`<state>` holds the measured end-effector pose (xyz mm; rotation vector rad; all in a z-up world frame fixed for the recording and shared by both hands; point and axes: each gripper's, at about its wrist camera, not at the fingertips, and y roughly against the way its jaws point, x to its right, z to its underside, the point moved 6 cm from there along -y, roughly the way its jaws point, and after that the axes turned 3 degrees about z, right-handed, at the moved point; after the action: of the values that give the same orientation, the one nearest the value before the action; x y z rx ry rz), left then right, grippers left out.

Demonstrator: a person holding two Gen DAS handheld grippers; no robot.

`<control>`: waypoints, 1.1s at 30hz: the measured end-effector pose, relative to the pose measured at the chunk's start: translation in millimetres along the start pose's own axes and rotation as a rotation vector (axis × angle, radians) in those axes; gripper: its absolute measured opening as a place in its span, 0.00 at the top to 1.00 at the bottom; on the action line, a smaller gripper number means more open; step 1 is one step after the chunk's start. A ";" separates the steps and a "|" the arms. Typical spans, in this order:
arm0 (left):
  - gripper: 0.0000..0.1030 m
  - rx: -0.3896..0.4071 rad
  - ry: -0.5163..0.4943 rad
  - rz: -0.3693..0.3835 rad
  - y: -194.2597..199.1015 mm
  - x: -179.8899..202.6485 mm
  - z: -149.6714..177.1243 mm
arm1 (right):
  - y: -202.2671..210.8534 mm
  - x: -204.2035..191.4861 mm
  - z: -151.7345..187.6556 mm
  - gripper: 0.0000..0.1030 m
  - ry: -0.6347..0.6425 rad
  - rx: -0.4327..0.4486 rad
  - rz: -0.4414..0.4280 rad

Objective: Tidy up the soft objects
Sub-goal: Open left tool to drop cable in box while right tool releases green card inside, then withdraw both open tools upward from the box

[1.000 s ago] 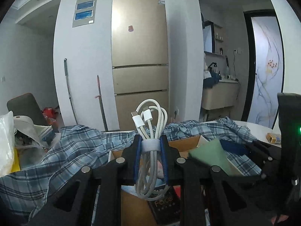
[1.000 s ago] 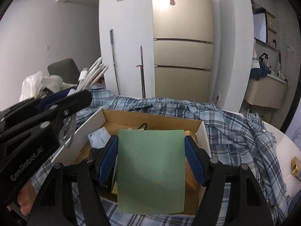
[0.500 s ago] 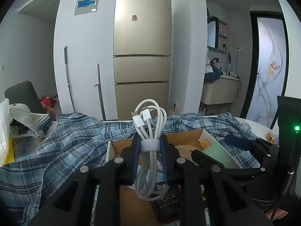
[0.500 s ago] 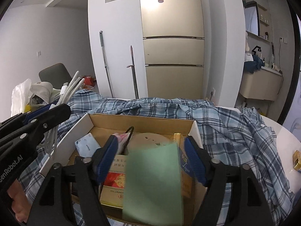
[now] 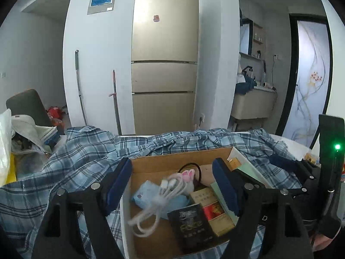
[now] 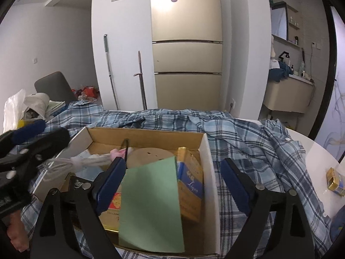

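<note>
Two hand-held grippers hover side by side over an open cardboard box (image 6: 207, 161) that sits on a rumpled blue plaid shirt (image 6: 248, 133).

The left gripper (image 5: 172, 185) has its jaws spreading apart, and nothing touches its blue pads. Just below and ahead of it, inside the box, a bundled white cable (image 5: 157, 200) appears blurred, lying loose over a pale blue packet (image 5: 146, 194). Beside the cable, toward this gripper's right finger, lie a black box (image 5: 192, 224) and a red and gold box (image 5: 213, 209).

The right gripper (image 6: 172, 185) is also opening — its pads stand clear of everything. A flat green cloth (image 6: 151, 205) lies between its fingers, closer to the left one, resting tilted on the packs in the near right part of the box. Just past the cloth's far right edge a gold and blue carton (image 6: 190, 183) stands against the box wall. Far to the right of this gripper, a small gold pack (image 6: 335, 178) sits on the bare white table (image 6: 319, 151).
</note>
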<state>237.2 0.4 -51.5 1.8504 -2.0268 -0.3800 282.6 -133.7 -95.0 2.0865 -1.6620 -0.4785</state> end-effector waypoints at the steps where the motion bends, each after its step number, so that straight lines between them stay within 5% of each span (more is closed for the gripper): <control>1: 0.23 0.000 0.005 0.001 0.1 -0.7 -0.9 | 1.0 0.5 -0.6 0.11 -0.004 0.005 0.000; 11: 0.23 0.057 -0.027 -0.026 15.2 4.7 -12.7 | 11.1 3.2 -11.2 0.10 0.004 0.040 0.037; 23: 0.23 0.215 -0.100 0.010 104.2 31.4 -57.4 | 106.4 17.2 -43.2 0.04 0.089 0.214 0.072; 27: 0.12 0.294 -0.051 0.031 142.1 33.0 -64.4 | 153.4 27.7 -53.5 0.00 0.052 0.302 0.057; 33: 0.00 0.360 -0.113 0.024 183.8 43.1 -62.3 | 205.4 34.6 -61.1 0.00 0.000 0.387 0.019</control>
<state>97.3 -20.7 88.3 2.0463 -2.3142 -0.1188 151.9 -199.6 65.4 2.3313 -1.8931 -0.1573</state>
